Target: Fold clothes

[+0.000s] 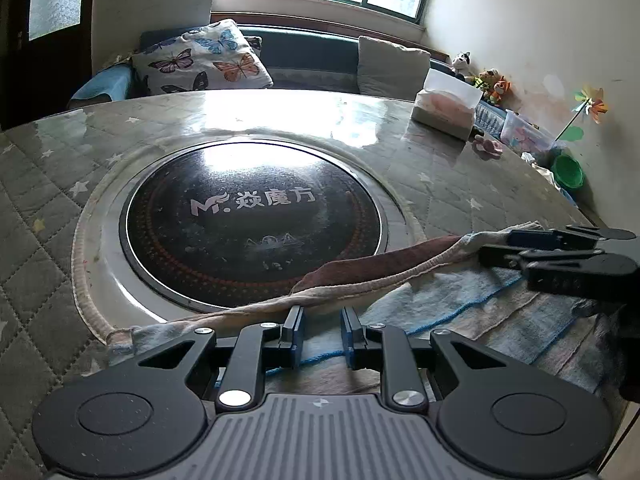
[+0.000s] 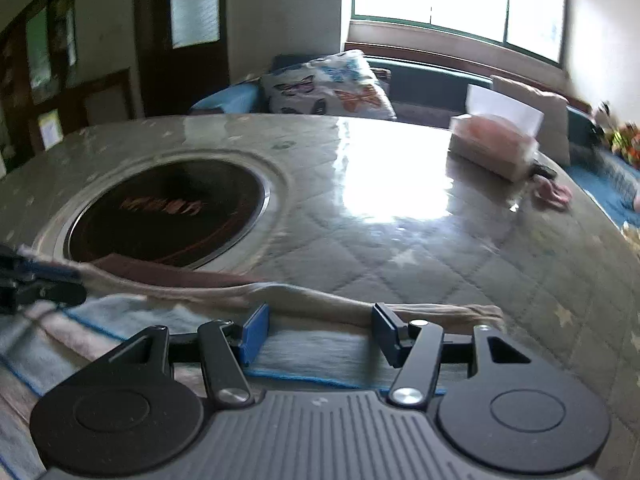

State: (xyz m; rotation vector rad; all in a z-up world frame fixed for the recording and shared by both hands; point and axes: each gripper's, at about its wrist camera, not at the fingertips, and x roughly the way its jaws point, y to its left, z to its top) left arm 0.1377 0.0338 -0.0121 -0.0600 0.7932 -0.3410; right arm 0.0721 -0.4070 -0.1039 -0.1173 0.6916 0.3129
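A pale blue and pink cloth [image 1: 460,304] with thin blue lines lies flat along the near side of the table. Its beige hem and a maroon fold [image 1: 360,268] reach over the rim of the black round hob [image 1: 252,220]. My left gripper [image 1: 323,330] hovers low over the cloth, its jaws a narrow gap apart with nothing pinched. In the right wrist view the right gripper [image 2: 320,334] stands wide open above the same cloth [image 2: 120,316], near its hem. Each gripper also shows in the other's view, the right gripper [image 1: 496,246] at the cloth's far right corner and the left gripper [image 2: 60,280] at the left edge.
The table [image 1: 48,208] wears a grey quilted cover with stars under a shiny clear sheet. A tissue box [image 1: 444,108] and a small pink thing [image 1: 488,148] sit at the far right. Behind are a sofa with a butterfly cushion [image 1: 200,60], toys and a green bowl [image 1: 568,170].
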